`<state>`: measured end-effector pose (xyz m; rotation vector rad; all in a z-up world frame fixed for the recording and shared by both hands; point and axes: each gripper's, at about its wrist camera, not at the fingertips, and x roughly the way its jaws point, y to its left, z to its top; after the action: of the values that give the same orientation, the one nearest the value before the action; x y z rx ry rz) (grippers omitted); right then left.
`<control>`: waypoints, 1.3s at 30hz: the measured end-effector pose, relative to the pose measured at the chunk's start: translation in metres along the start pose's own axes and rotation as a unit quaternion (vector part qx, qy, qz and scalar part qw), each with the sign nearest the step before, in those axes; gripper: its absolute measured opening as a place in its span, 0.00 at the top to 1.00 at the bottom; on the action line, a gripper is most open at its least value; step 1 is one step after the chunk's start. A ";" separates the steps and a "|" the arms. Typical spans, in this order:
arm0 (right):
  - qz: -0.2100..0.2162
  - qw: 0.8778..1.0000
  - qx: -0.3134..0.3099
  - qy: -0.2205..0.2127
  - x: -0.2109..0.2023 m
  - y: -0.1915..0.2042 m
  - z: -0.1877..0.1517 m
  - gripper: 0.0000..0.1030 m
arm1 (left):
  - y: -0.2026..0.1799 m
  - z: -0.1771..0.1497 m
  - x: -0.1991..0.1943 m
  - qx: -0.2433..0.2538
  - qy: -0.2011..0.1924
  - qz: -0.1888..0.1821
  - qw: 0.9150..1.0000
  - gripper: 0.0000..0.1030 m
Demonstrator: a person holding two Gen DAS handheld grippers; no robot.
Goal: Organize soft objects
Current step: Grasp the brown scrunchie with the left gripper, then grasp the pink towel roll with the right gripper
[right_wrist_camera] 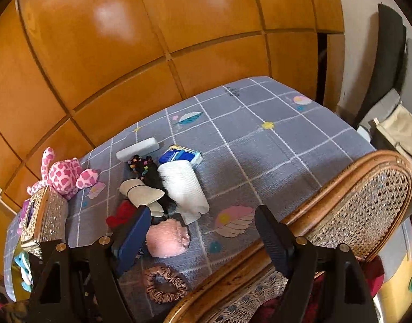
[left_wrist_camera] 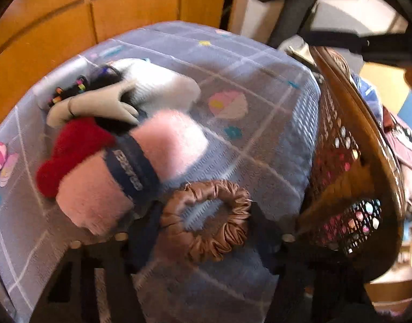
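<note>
Brown satin scrunchie [left_wrist_camera: 206, 222] lies closest to the left wrist camera, flat on the grey checked bed [left_wrist_camera: 259, 86], and the left hand-held gripper [left_wrist_camera: 203, 238] sits right over it. Its two dark fingers bracket the ring on either side. Blur hides whether the pads actually press the fabric, so I cannot tell whether it is gripped or merely straddled. The ring has no real long axis; it lies straight ahead and slightly below the fingers. Just beyond it is a pink fluffy piece [left_wrist_camera: 141, 167] with a navy band, then a red plush bit [left_wrist_camera: 71, 156]. A wicker chair [left_wrist_camera: 362, 145] stands at the right.

Black fingers fill the bottom of the right wrist view: the right hand-held gripper [right_wrist_camera: 203, 231] stands released, holding nothing, above the chair back [right_wrist_camera: 367, 196]. From here the scrunchie [right_wrist_camera: 164, 286] lies low and to the left, below the pink fluffy piece [right_wrist_camera: 167, 238]. By my judgement the left hand is the nearer one, and the lift is its job.
</note>
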<state>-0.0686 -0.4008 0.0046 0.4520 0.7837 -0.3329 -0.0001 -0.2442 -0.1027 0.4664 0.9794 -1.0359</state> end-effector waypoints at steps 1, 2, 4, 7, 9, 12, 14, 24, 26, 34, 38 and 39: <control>-0.001 1.000 0.001 0.002 0.001 -0.001 0.000 0.22 | 0.003 0.000 -0.003 -0.009 0.000 -0.011 1.000 0.82; -0.001 1.000 0.001 0.003 0.002 -0.001 0.000 0.22 | 0.006 -0.001 -0.005 -0.021 -0.001 -0.024 1.000 0.84; 0.002 1.000 0.003 0.008 0.005 -0.002 -0.001 0.22 | 0.016 -0.008 -0.017 -0.037 -0.016 -0.024 0.999 0.84; 0.014 1.000 -0.002 0.015 0.009 0.003 -0.002 0.22 | 0.032 -0.023 -0.033 -0.066 -0.027 -0.017 0.997 0.85; 0.024 0.999 -0.013 0.022 0.012 0.010 -0.002 0.22 | 0.047 -0.036 -0.043 -0.096 -0.034 -0.003 0.995 0.85; 0.034 0.997 -0.052 0.045 0.022 0.029 -0.005 0.22 | 0.072 -0.059 -0.060 -0.146 -0.043 0.017 0.988 0.85; 0.048 0.992 -0.094 0.074 0.033 0.048 -0.008 0.22 | 0.093 -0.075 -0.068 -0.182 -0.046 0.025 0.982 0.85; 0.010 0.880 -0.419 0.223 0.095 0.146 -0.049 0.22 | 0.124 -0.115 -0.077 -0.243 -0.060 0.058 0.966 0.85; -0.015 0.853 -0.460 0.246 0.112 0.154 -0.055 0.23 | 0.123 -0.118 -0.079 -0.236 -0.064 0.061 0.968 0.85; -0.067 0.821 -0.500 0.265 0.148 0.158 -0.070 0.56 | 0.126 -0.121 -0.081 -0.244 -0.074 0.054 0.965 0.85; -0.040 0.839 -0.487 0.241 0.127 0.166 -0.075 0.58 | 0.119 -0.122 -0.083 -0.232 -0.077 0.071 0.967 0.86; -0.030 0.843 -0.481 0.237 0.122 0.168 -0.077 0.58 | 0.117 -0.122 -0.083 -0.229 -0.077 0.075 0.967 0.86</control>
<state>0.0415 -0.2327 -0.0890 -0.4714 1.3328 0.1548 0.0344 -0.0592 -0.1071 0.0734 0.9911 -0.6689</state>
